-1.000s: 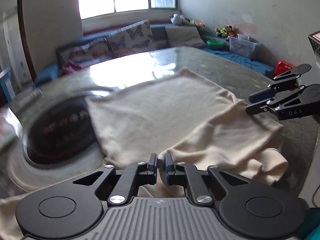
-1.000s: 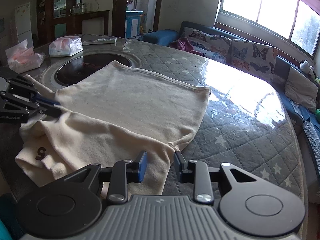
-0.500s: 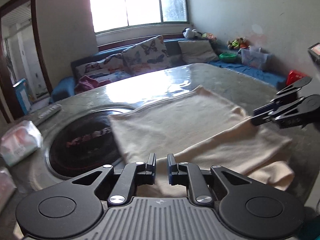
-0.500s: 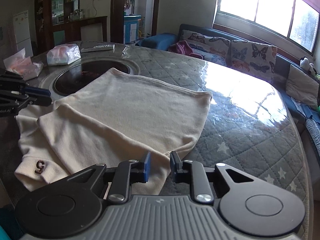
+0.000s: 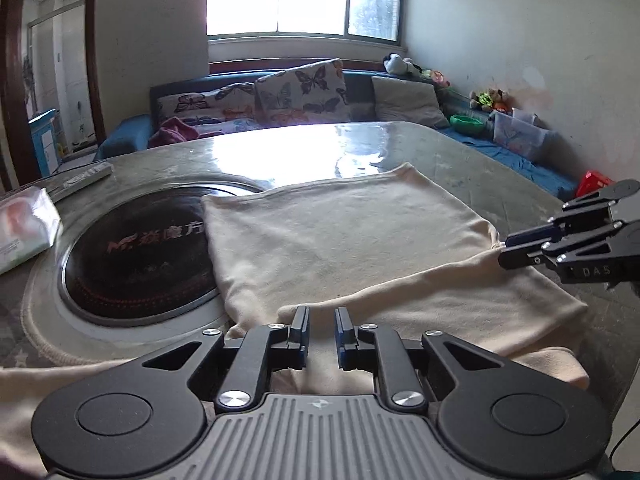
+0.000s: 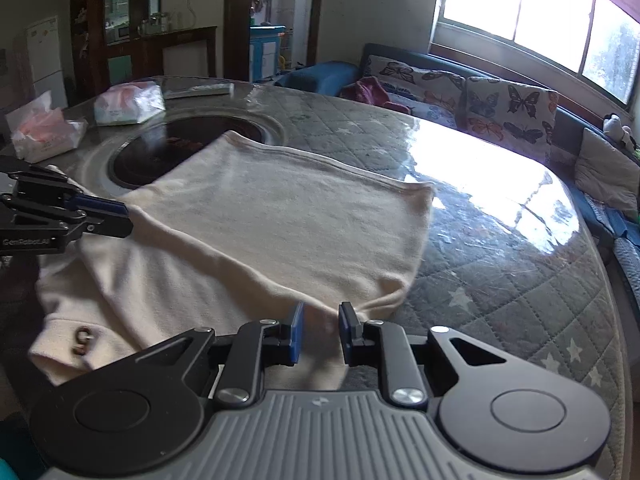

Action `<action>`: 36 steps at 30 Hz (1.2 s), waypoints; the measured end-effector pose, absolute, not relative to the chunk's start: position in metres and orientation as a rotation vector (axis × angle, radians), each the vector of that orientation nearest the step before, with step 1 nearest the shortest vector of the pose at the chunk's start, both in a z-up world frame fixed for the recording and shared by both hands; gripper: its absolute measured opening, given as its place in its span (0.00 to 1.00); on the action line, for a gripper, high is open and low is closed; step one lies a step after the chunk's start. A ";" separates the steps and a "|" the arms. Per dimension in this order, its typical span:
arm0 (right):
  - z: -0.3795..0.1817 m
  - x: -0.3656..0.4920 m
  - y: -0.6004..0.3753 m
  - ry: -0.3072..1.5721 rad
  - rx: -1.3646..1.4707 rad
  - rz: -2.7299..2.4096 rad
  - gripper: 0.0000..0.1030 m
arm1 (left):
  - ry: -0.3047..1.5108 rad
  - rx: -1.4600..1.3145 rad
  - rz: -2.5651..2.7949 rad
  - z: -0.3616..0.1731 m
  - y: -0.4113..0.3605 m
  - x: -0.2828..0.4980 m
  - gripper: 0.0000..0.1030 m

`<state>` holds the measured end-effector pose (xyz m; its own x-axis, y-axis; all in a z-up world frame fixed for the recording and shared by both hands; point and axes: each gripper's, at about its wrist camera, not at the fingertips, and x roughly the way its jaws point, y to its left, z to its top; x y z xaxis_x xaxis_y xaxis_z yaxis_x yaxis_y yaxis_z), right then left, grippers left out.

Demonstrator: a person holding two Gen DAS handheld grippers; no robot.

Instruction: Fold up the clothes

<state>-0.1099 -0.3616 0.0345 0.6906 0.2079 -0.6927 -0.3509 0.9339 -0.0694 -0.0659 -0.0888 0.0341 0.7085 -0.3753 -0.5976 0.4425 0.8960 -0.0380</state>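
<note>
Here, both tongs seemingly pinch the garment [image 5: 340, 248] edge.

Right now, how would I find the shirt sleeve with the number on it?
Start at the big round quilted table and find the cream shirt spread on it. Follow its near left corner to the folded sleeve cuff: it alone carries a small dark number.

Right gripper [image 6: 320, 330] jaws narrower now, cream knit garment [image 6: 280, 216] fold between its fingers. Left gripper [image 5: 322, 334] jaws slightly wider, fold edge between them.
</note>
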 end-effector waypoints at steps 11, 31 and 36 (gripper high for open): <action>0.044 -0.121 -0.292 0.738 -0.311 0.572 0.17 | 0.642 0.018 -0.129 0.044 0.000 -0.093 0.32; 0.028 -0.112 -0.228 0.748 -0.387 0.718 0.15 | 0.686 -0.215 0.234 0.032 0.086 -0.099 0.48; 0.040 -0.115 -0.244 0.725 -0.372 0.679 0.15 | 0.696 -0.267 0.264 0.026 0.094 -0.089 0.40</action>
